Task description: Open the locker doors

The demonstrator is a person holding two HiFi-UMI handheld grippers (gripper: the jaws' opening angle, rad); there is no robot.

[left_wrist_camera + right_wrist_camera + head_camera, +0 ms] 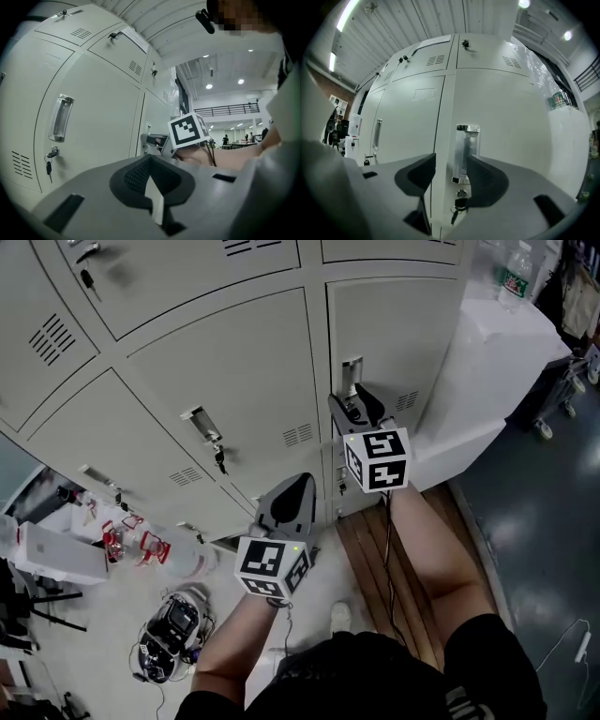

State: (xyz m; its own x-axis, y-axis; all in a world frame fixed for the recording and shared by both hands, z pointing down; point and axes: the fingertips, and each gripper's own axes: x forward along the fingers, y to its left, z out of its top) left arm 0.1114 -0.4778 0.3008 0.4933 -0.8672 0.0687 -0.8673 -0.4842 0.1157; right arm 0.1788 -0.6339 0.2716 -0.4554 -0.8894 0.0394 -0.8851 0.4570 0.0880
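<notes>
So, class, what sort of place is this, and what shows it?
Probably a locker area in a big workshop or lab hall: grey lockers with keys hanging, a railed mezzanine, gear on the floor.

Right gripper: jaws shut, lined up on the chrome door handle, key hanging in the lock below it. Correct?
Not quite. The right gripper has its jaws apart, not shut. The right gripper view shows the gap, with the chrome door handle seen through it, not gripped. The key does hang in the lock below the handle.
</notes>
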